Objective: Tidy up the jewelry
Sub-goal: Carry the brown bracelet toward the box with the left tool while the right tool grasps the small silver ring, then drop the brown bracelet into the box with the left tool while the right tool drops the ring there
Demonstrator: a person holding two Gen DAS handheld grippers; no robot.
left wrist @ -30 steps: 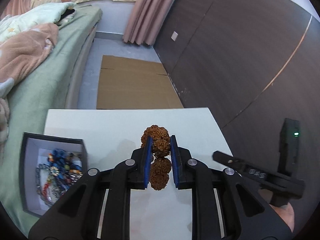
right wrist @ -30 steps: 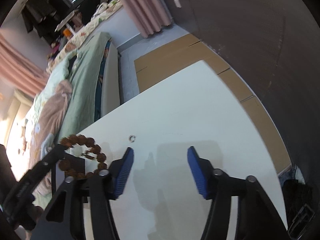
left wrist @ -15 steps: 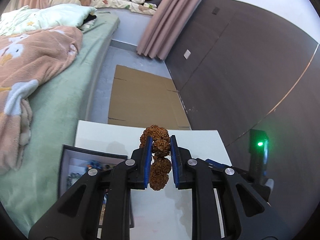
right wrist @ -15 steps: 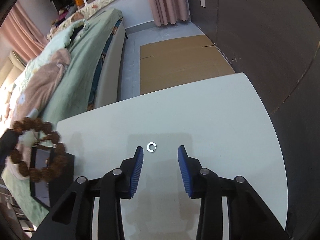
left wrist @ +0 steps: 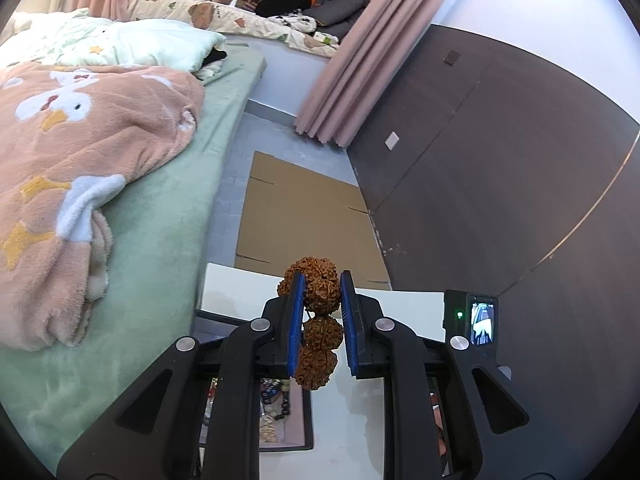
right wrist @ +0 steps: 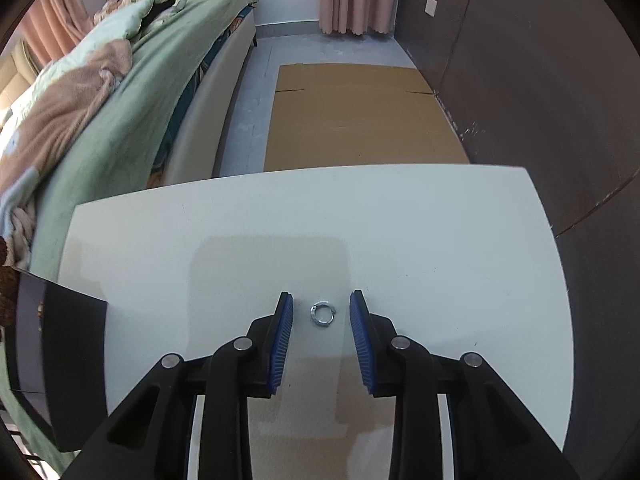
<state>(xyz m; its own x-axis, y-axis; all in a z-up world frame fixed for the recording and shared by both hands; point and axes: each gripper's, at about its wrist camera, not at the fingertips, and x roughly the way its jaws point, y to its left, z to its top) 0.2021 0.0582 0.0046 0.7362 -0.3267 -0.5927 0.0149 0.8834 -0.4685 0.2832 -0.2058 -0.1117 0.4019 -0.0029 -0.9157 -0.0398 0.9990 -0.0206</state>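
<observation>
A string of large, knobbly brown seed beads [left wrist: 319, 322] is clamped between the blue pads of the left gripper [left wrist: 320, 292], above the open black jewelry box [left wrist: 280, 412]. The right gripper [right wrist: 321, 307] is held partly open, with a small silver metal ring [right wrist: 322, 313] lying untouched on the white table [right wrist: 400, 240] between its fingertips.

Both wrist views look forward over the white table [right wrist: 400, 220], sharing it.
</observation>
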